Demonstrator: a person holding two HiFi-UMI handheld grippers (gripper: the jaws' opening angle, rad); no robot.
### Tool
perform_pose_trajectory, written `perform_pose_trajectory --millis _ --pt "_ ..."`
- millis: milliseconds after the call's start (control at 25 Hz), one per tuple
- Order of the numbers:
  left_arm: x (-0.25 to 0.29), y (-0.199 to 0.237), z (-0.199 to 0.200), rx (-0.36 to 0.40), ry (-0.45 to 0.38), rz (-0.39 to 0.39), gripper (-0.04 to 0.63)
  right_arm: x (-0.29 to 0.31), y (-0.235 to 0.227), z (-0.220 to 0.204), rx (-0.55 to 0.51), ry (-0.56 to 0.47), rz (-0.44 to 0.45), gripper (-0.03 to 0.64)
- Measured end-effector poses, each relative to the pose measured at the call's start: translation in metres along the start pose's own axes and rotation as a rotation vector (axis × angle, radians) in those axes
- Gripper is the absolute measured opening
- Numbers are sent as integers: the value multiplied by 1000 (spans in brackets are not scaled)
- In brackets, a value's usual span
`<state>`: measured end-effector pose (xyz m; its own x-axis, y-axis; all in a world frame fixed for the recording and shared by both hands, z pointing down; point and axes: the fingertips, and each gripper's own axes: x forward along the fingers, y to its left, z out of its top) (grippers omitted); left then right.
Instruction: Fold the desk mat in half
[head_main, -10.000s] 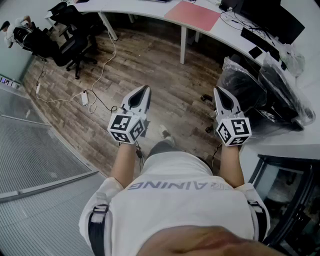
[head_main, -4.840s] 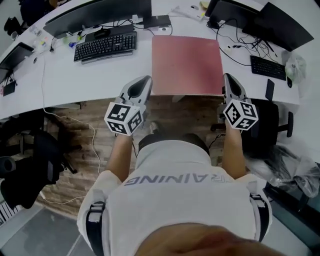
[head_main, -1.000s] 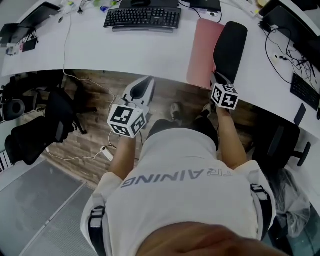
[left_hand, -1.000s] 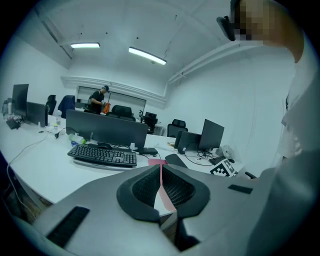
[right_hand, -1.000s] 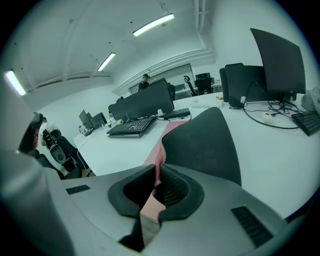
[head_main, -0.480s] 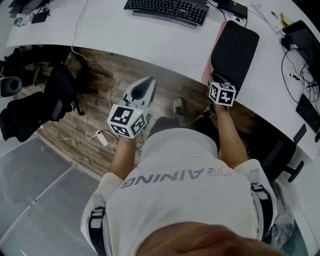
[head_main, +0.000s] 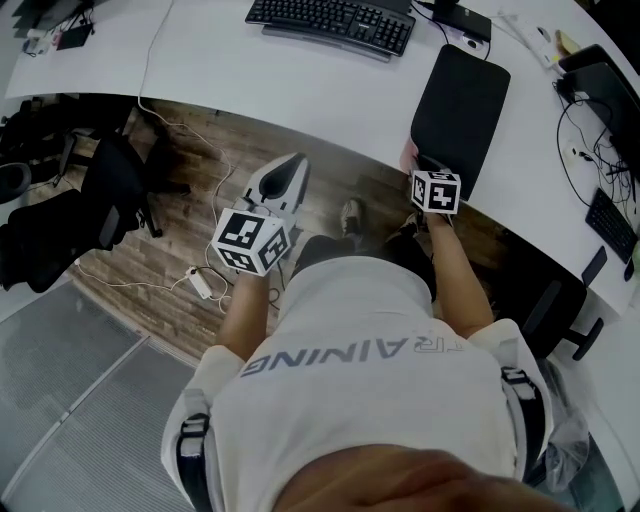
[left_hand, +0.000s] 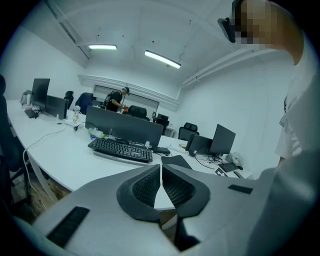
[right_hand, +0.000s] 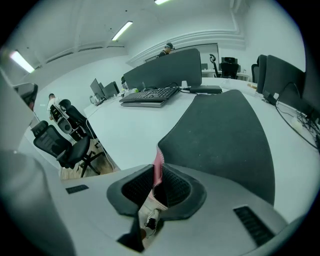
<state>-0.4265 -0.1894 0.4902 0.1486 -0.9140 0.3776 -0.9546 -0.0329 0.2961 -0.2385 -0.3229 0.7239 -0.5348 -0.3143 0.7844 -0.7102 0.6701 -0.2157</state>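
A second ago the black underside of the desk mat (head_main: 462, 100) is only partly turned over, with a wide pink strip bare beside it. Now the flap lies flat on the worktop (head_main: 300, 90), black side up. Only a sliver of pink shows at the near corner, just in front of your right hand.

Your right tool (right_hand: 156, 172) has the pink edge (right_hand: 158, 160) between its pads at that near corner. Its jaws have just been easing apart, but the pads look to be touching the edge, so you hold it only lightly. The mat lies to the right of the keyboard (head_main: 330, 22) and reaches the worktop's front rim.

Your left tool (left_hand: 161, 171) is clenched on nothing and hangs over the floor (head_main: 150, 230), well apart from the mat.

This suggests the fold itself is made and you are at the letting-go step. From here the two halves seem to cover each other closely, though the far edges are too small to judge. If you open the right tool fully, draw it back low so the top layer does not drag with it.
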Motion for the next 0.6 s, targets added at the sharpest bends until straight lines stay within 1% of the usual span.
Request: perform_pose_trajectory --millis 80,160,200,280,440,520,600 --pt "5 -2 5 8 -6 -20 38 -4 3 4 0 -11 12 92" --pt "10 -6 11 7 -15 -45 38 -11 10 11 2 -31 35 156" --pt "13 -8 15 1 -22 -60 38 -17 11 16 -3 -49 39 164" --pt "20 -14 24 -1 -37 -92 38 -32 11 30 -5 -106 38 164" --pt "38 -31 41 30 -60 -162 38 -76 -1 67 46 -258 20 156" --pt "46 -40 48 53 -68 -191 38 -103 -12 86 72 -343 -15 115" --pt "55 -48 56 99 -65 -206 38 -127 -22 102 103 -413 -40 71"
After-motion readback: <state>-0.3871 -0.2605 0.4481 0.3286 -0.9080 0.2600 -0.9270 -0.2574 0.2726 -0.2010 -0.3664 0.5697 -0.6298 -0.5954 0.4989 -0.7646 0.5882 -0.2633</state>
